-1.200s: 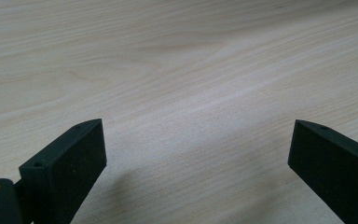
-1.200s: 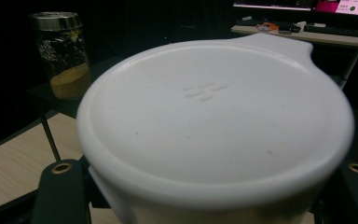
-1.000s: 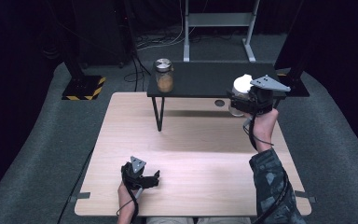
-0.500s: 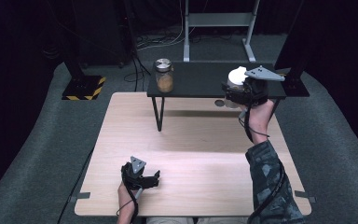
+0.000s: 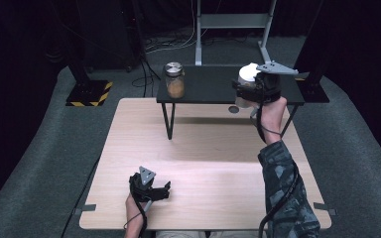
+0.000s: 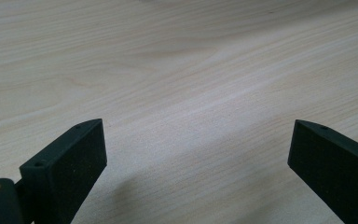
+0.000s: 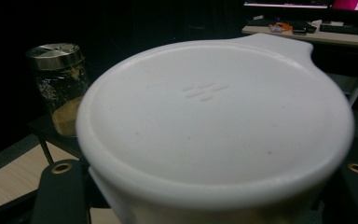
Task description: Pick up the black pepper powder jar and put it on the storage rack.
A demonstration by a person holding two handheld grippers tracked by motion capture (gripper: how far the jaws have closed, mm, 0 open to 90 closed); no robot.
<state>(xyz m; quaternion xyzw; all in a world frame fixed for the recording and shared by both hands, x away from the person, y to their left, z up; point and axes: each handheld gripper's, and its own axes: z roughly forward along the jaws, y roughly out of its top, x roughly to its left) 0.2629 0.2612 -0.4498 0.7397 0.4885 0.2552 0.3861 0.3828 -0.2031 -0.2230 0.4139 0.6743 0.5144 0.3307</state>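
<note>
My right gripper (image 5: 252, 88) is shut on a container with a white lid (image 5: 248, 73) and holds it in the air at the front right part of the black shelf (image 5: 208, 90). In the right gripper view the white lid (image 7: 214, 116) sits close up between the jaws of the right gripper (image 7: 205, 203). A glass jar (image 5: 174, 79) with a metal cap and brownish powder stands on the shelf's left end, seen also as the glass jar (image 7: 58, 86). My left gripper (image 5: 161, 191) rests open near the table's front edge; the left gripper (image 6: 198, 163) has bare wood between its jaws.
The light wooden table (image 5: 203, 163) carries the low black shelf on thin legs at its far side. A small dark round thing (image 5: 233, 109) lies on the table under the shelf's front edge. Dark stands and cables lie on the grey floor beyond.
My right gripper has risen and moved left and farther away with the white-lidded container, now at shelf height. The left gripper has stayed put.
</note>
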